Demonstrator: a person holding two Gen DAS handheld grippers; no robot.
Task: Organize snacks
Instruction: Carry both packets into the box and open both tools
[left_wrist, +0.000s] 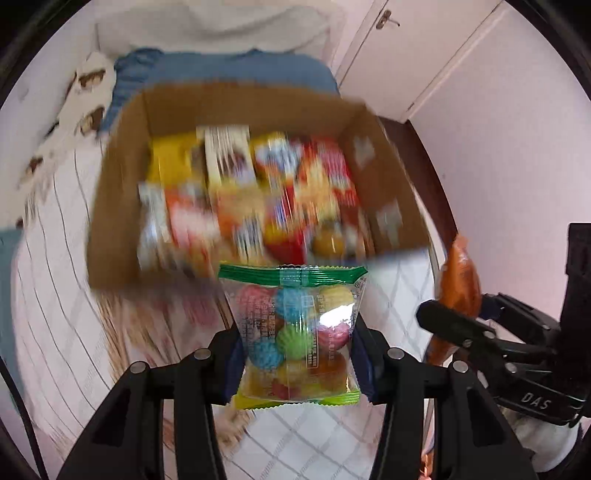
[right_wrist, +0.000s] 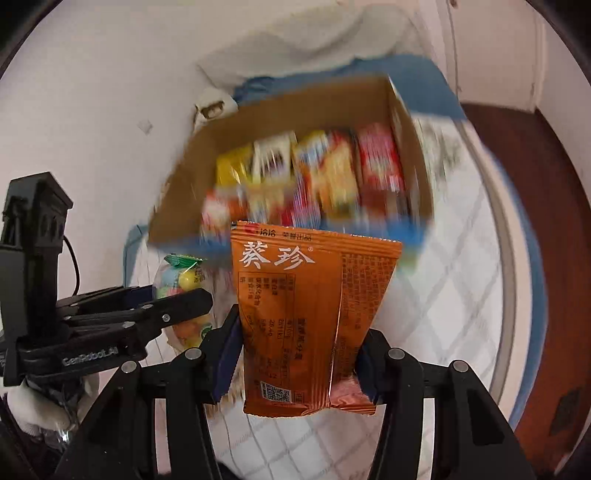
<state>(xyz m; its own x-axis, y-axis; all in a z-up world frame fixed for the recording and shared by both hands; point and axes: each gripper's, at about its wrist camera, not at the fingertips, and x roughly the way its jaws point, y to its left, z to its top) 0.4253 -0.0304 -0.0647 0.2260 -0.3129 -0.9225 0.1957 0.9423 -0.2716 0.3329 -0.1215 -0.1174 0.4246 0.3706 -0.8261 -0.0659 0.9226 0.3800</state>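
My left gripper (left_wrist: 295, 354) is shut on a clear candy bag (left_wrist: 297, 332) with a green top seal and colourful round sweets. It hangs in front of an open cardboard box (left_wrist: 122, 177) on the bed. My right gripper (right_wrist: 299, 354) is shut on an orange snack packet (right_wrist: 306, 317) with white Chinese lettering, also held before the box (right_wrist: 184, 192). The box holds several blurred snack packs (left_wrist: 251, 192) in yellow, red and orange. Each gripper shows in the other's view: the right one (left_wrist: 458, 325) with the orange packet (left_wrist: 460, 284), the left one (right_wrist: 184, 306) with the candy bag (right_wrist: 181, 277).
The box sits on a white quilted bed cover (left_wrist: 55, 295). A blue pillow (left_wrist: 236, 70) and a white patterned pillow (left_wrist: 85, 96) lie behind it. A dark wooden bed frame (right_wrist: 554, 258) runs along the right. White cupboard doors (left_wrist: 424, 55) stand behind.
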